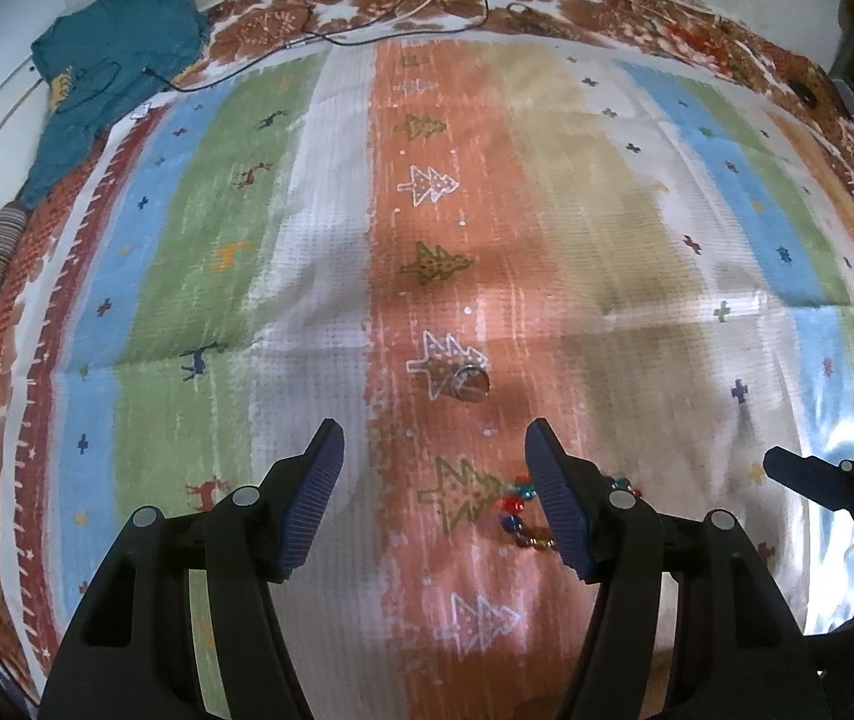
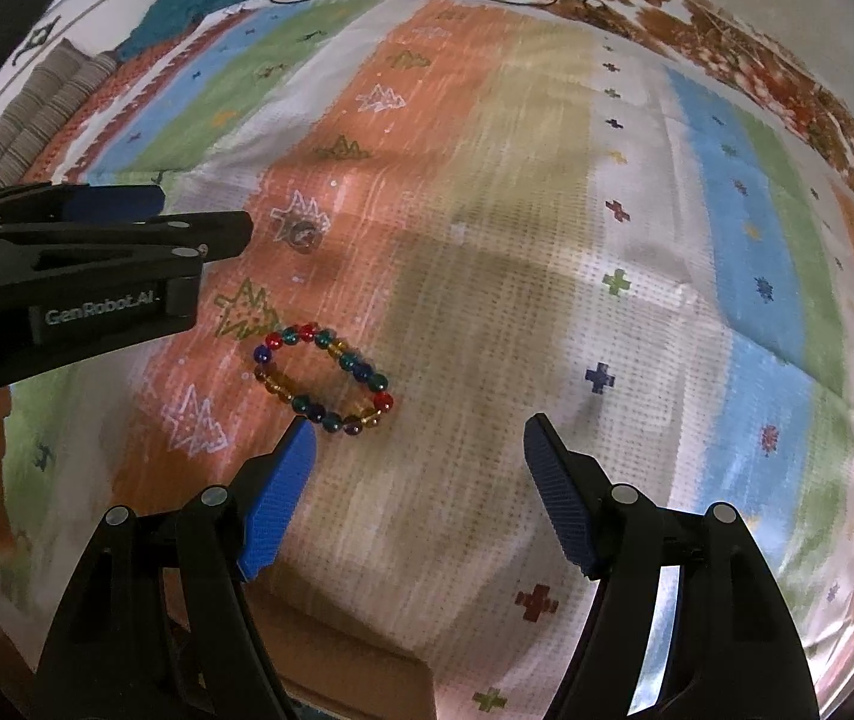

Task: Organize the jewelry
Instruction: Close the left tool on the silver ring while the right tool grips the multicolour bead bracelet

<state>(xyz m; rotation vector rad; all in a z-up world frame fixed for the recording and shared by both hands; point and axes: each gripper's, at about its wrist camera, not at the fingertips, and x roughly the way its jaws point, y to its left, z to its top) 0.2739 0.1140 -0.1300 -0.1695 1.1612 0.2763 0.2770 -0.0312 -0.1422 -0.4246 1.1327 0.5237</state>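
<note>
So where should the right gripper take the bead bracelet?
Probably from above, pinching one strand across. The bracelet lies flat as an open oval on the cloth, so its near long side is easiest. The right gripper, open, sits just beside it.

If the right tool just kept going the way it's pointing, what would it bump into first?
Probably just the patterned cloth. The right tool stands open over bare fabric; the beaded bracelet lies slightly left of its line, near the left fingertip. Depth is uncertain.
</note>
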